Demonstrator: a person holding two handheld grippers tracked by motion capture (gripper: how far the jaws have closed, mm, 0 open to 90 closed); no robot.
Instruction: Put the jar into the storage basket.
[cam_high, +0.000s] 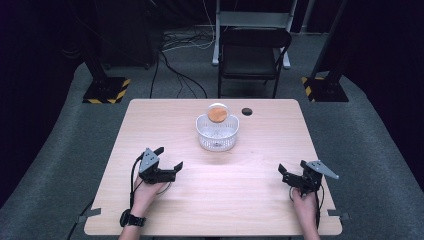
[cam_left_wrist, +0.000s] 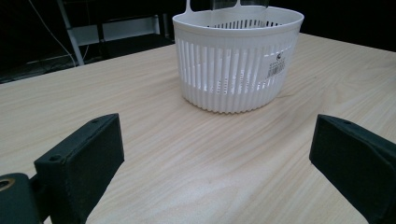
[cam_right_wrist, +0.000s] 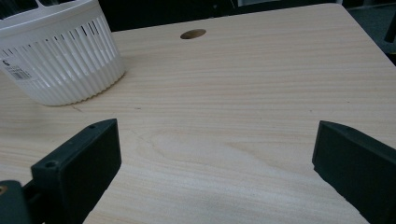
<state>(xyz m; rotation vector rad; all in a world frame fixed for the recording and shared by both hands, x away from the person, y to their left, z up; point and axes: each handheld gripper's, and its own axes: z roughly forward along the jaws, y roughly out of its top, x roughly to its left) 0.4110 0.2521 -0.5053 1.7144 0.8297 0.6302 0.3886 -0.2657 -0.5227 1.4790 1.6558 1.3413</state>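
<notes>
- Dark room, grey floor; from the high view a pale wooden worktop (cam_high: 215, 190) carries a white slotted basket (cam_high: 217, 134) near its far middle, a round orange-filled dish (cam_high: 218, 113) just behind it. Left claw (cam_high: 169, 158) and right claw (cam_high: 291, 168) sit near the front corners, both wide.
- Left gripper view: jaws spread wide, basket (cam_left_wrist: 236, 60) ahead on the worktop.
- Right gripper view: jaws wide apart, basket (cam_right_wrist: 58, 60) upper left, a round hole (cam_right_wrist: 193, 34) beyond.

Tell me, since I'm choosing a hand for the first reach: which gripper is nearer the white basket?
Left. The left gripper sits below-left of the white basket; the right gripper lies farther off, below-right.
</notes>
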